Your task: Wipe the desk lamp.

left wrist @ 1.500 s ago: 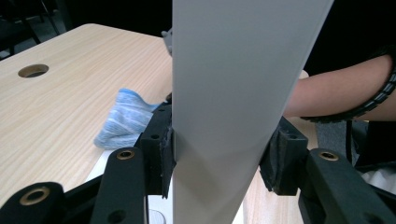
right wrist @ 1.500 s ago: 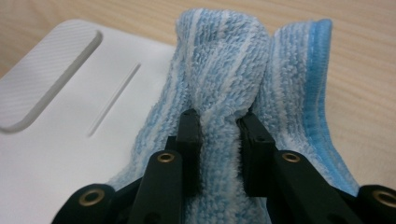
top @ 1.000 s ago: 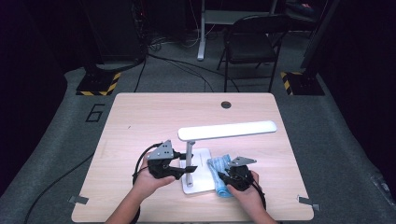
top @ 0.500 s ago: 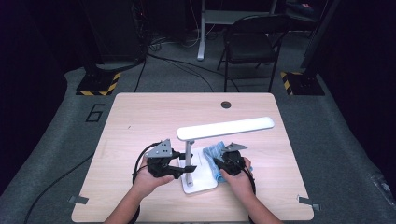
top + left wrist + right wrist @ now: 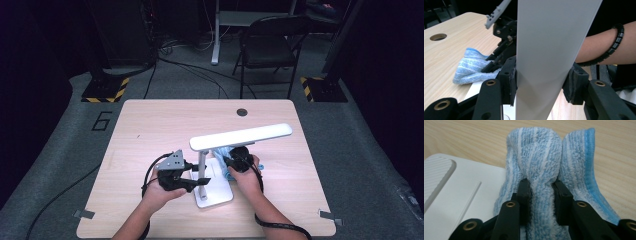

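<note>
The left gripper [image 5: 541, 85] clamps the flat white lamp post [image 5: 549, 50] between both pads, at the centre of its own view. The right gripper [image 5: 540, 195] pinches a fold of the ribbed blue-and-white terry cloth [image 5: 544, 157], which lies on the far edge of the smooth white lamp base [image 5: 461, 192]. In the high view the lamp stands low and centre on the pale wooden table [image 5: 150, 125], with bare wood all around.
</note>
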Tool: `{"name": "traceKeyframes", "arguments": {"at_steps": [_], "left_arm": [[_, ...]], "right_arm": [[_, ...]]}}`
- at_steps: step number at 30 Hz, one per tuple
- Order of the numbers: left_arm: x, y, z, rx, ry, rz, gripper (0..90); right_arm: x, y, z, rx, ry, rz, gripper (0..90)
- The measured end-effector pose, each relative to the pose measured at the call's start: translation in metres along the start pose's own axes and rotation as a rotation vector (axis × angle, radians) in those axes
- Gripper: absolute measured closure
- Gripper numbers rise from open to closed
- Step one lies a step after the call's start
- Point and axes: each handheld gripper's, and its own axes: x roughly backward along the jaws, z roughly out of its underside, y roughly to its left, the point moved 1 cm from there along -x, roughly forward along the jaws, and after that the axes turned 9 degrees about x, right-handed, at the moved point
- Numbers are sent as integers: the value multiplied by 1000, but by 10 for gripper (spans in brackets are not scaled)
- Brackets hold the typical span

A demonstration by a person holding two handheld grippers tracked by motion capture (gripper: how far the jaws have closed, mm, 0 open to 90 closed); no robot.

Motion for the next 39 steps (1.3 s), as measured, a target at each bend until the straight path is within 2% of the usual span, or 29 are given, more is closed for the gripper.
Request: {"name": "traceKeyframes", "arguments": {"at_steps": [3,9,10,12,20,24,26,29,32,33,39], "left_arm": [[0,0,0,1,3,-1,513],[-1,0,0,3,-4,-9,513],[-1,0,0,3,-3,-8,512],[-1,0,0,5,2,-4,512],[1,2,2,13,-11,-16,511],[1,2,2,13,-11,-20,511],[1,2,2,13,-11,-20,511],[2,3,2,14,-3,-12,510],[2,3,2,18,-4,-7,509],[2,3,2,18,-3,-7,509],[2,4,3,22,-7,5,506]], "right_arm": [[6,2,6,-17,-5,-21,713],[23,9,21,1,-2,-48,716],[28,10,25,17,-5,-65,716],[36,13,33,13,-10,-78,717],[66,26,57,73,16,-131,715],[75,32,64,62,16,-144,713],[77,32,67,74,12,-150,711],[75,30,67,65,12,-153,703],[69,28,64,74,2,-130,693],[68,27,63,90,5,-125,691],[54,22,52,62,-13,-95,679]]}}
